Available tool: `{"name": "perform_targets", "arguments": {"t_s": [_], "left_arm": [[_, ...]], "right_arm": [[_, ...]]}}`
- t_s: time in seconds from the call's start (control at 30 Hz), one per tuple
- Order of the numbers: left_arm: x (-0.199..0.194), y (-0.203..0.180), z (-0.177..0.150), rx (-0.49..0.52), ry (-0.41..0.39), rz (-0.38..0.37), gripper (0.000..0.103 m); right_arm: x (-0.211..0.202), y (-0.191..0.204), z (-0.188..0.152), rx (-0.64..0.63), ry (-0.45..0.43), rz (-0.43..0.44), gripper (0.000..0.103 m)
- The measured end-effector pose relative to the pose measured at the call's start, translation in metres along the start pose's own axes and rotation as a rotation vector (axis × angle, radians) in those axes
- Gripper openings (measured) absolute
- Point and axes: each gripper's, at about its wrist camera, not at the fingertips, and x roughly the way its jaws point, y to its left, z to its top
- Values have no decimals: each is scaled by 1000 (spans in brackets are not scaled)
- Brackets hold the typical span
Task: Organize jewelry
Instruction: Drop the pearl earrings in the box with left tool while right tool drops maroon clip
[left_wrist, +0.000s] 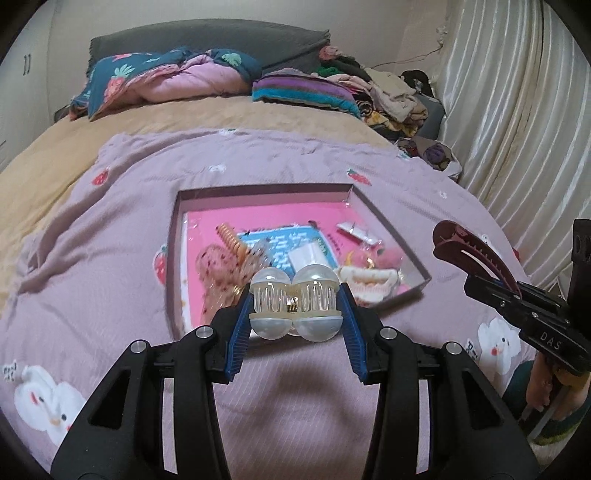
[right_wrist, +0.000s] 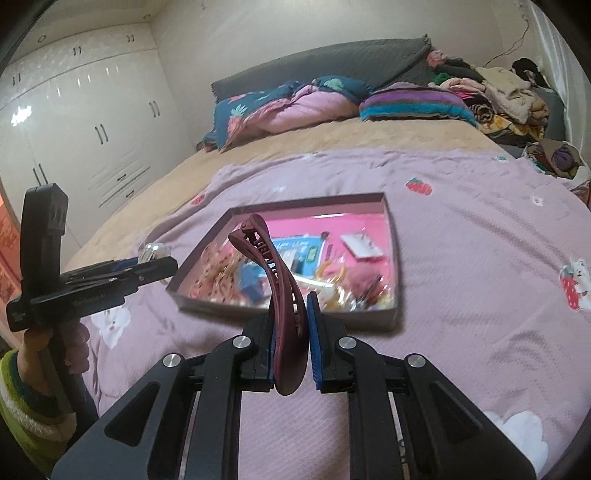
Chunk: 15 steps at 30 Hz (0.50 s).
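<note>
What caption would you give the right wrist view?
Right gripper clamps a maroon hair clip above the bedspread, with the accessory box just ahead.

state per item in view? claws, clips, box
left claw: shut on pearl hair clip, held above the bedspread
right claw: shut on maroon hair clip, clip pointing up and forward
box: open, no lid on it, resting on the bedspread, hair accessories inside

Bed (right_wrist: 332, 147), white wardrobe (right_wrist: 74, 122), perhaps curtain (left_wrist: 517, 122)
</note>
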Motion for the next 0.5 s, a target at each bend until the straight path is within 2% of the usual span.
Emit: {"name": "perform_targets", "arguments": {"t_s": [0.5], "left_arm": [[34, -7, 27, -2, 0, -22, 36]], "right_arm": [[13, -32, 22, 64, -21, -63, 13]]}}
